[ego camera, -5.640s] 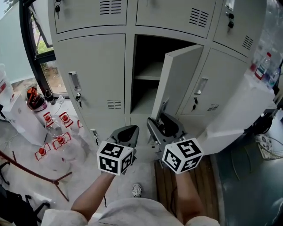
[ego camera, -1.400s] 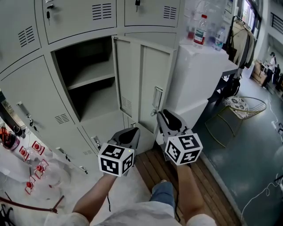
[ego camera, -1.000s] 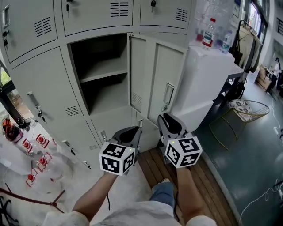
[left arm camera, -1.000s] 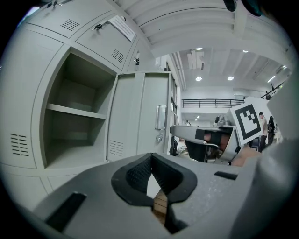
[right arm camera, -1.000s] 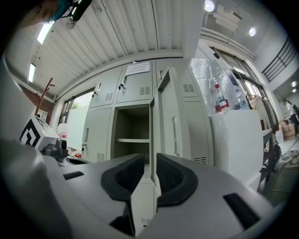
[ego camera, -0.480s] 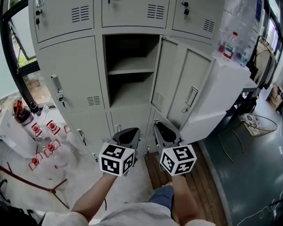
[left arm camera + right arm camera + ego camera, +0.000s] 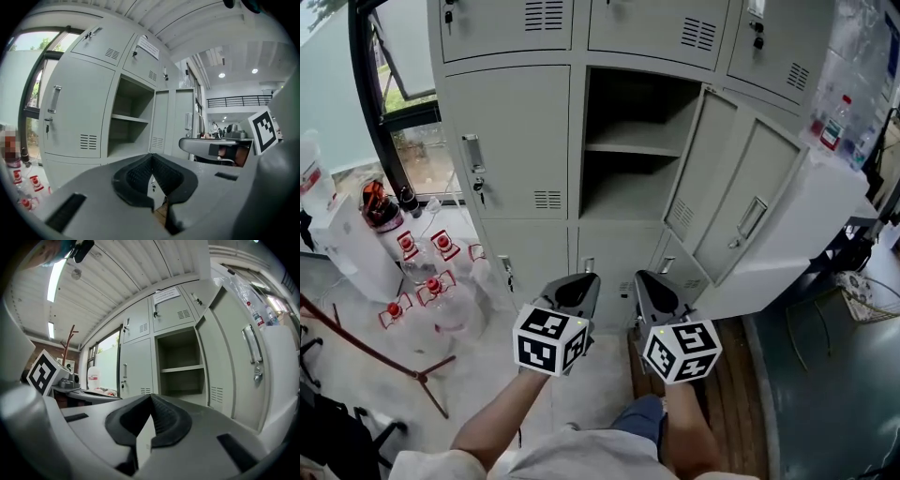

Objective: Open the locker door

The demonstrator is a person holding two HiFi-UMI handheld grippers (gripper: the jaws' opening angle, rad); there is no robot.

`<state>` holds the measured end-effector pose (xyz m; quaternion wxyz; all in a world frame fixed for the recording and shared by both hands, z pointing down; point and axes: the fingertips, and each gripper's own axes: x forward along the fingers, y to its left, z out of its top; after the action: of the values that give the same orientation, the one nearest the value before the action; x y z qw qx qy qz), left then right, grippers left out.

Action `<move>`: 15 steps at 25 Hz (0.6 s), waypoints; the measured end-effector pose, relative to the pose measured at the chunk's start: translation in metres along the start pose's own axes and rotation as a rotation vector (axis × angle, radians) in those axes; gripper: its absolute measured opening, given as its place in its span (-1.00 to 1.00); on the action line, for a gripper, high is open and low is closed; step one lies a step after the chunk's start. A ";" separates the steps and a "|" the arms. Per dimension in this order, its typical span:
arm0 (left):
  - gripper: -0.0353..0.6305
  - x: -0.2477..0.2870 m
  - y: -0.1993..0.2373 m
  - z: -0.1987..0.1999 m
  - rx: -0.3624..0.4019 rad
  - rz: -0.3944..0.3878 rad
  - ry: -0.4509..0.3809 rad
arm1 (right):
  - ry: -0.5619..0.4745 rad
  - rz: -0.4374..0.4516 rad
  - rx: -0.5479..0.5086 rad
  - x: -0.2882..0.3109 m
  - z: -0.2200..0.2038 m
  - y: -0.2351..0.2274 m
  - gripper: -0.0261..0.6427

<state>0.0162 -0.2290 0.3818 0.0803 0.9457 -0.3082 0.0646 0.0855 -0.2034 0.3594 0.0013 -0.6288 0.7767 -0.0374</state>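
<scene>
So, the locker door (image 7: 698, 178) is already swung wide open. It's folded out to the right of its compartment (image 7: 637, 108), with the vented inner face turned toward the head camera. One shelf (image 7: 628, 148) can be seen across the middle of that compartment. The locker just to the left (image 7: 511, 141) is shut, with a handle fitted near its left edge.

Both grippers are held low and side by side in front of the lockers, below the open compartment, and the door isn't touched by either of them. The left gripper (image 7: 581, 281) is pressed together, tips meeting, with nothing pinched between them. The right gripper (image 7: 645, 277) has just been closing, and its jaws are seen brought together too, also with nothing caught in them.

Off to the left, a bunch of red-capped bottles (image 7: 422, 277) is scattered on the floor. On the right, a white cabinet (image 7: 787, 234) is parked beside the lockers.
</scene>
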 end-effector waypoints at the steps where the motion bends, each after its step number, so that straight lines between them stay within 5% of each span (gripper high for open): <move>1: -0.88 -0.003 0.002 0.000 -0.001 0.007 -0.002 | 0.002 0.006 -0.004 0.000 0.000 0.004 -0.91; 15: -0.88 -0.020 -0.002 0.003 -0.001 0.013 -0.020 | 0.006 0.022 -0.025 -0.012 0.003 0.017 -0.91</move>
<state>0.0016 -0.2166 0.3754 0.0771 0.9443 -0.3152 0.0554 0.0716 -0.1886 0.3545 -0.0087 -0.6202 0.7838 -0.0296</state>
